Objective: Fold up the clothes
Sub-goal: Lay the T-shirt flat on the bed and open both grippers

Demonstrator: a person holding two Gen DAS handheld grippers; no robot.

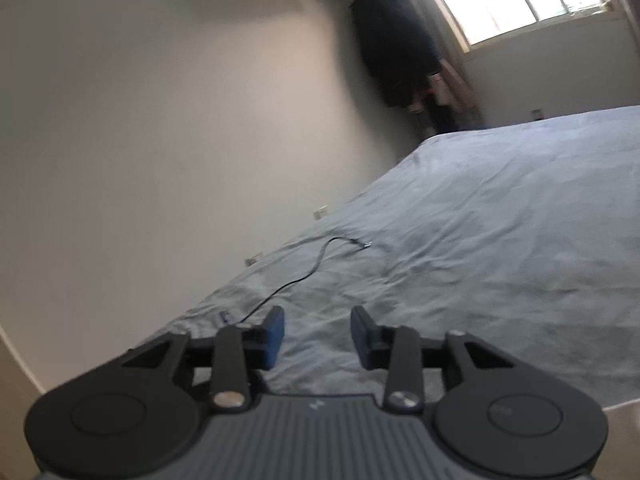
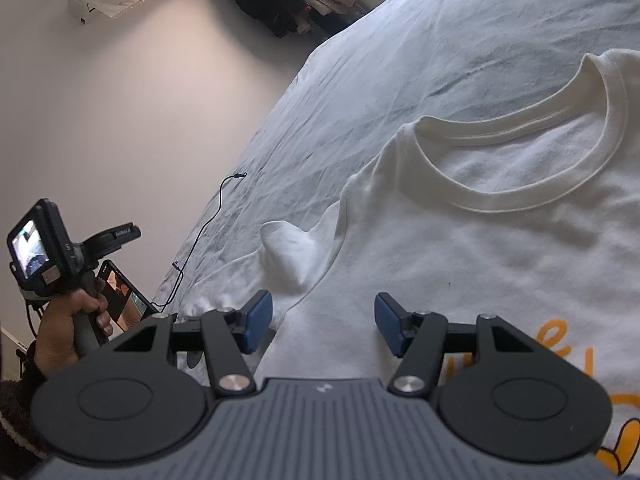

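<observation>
White cotton T-shirt on my pale bedsheet looks light and floppy; I'd pinch its shoulder seam, both the left gripper and the right gripper parted, empty.

The T-shirt lies flat on the bed, cable to its left.

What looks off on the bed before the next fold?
A thin black cable lies loose across the sheet, left of the white T-shirt. The shirt's sleeve is bunched into a lump instead of lying flat. Both tools, left and right, are open and empty.
</observation>
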